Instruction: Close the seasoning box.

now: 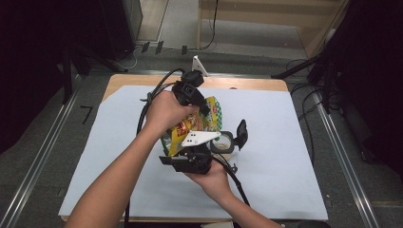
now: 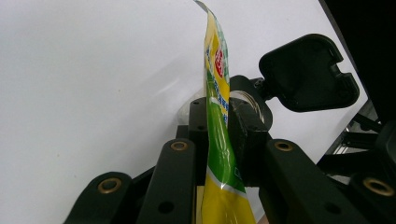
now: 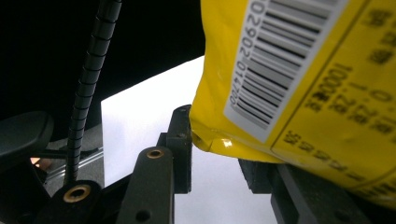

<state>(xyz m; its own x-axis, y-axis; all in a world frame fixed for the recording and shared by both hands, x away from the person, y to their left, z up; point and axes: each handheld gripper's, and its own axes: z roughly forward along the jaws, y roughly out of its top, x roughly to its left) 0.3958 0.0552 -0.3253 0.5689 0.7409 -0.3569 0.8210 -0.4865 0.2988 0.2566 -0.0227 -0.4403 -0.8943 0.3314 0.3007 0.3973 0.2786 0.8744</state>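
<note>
Yellow snack bag held up above white sheet, mid-table, btwn both hands. Left gripper — jaws nearly shut, pinching the bag's thin edge. Right gripper — jaws partly open, bag's lower corner sits btwn them, touching one jaw; firm grip can't tell. Open-lidded black container just beside bag.

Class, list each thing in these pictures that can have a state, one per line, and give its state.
Packet: held above the table, pinched by both grippers.
Left gripper: shut on the packet's edge.
Right gripper: shut on the packet's corner.
Container: lid flipped open.
</note>
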